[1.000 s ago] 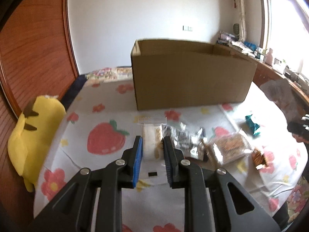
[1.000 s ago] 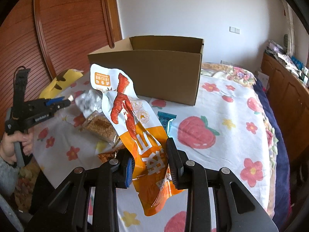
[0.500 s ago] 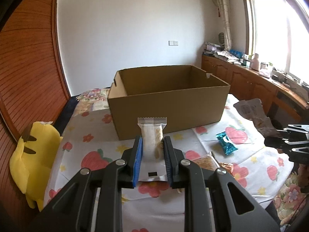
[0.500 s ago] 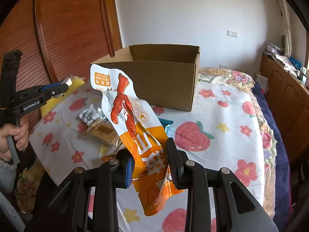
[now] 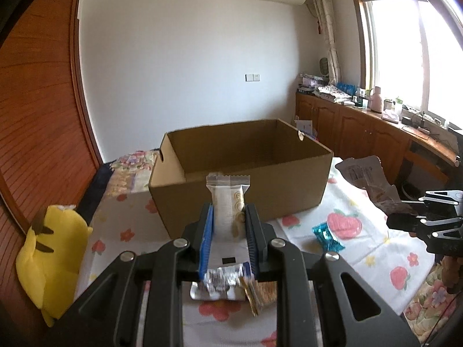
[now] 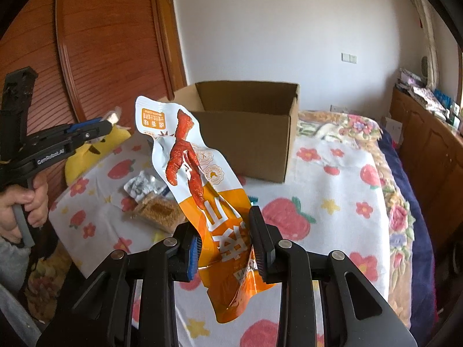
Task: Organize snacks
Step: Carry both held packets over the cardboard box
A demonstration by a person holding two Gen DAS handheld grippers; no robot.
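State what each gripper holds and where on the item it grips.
The left gripper pinches a small white snack packet at its lower half. The right gripper clamps the orange chicken-feet snack bag near its bottom end; the rest sticks up.

Bright window (image 5: 405, 43) glare, fisheye-warped edges.

Left gripper (image 5: 228, 231) came way up off the bed with the white packet (image 5: 227, 202) pinched; now it's level with the box (image 5: 243, 173) rim and you can see inside. Right gripper (image 6: 225, 243) rose a bit too with the orange bag (image 6: 202, 179).
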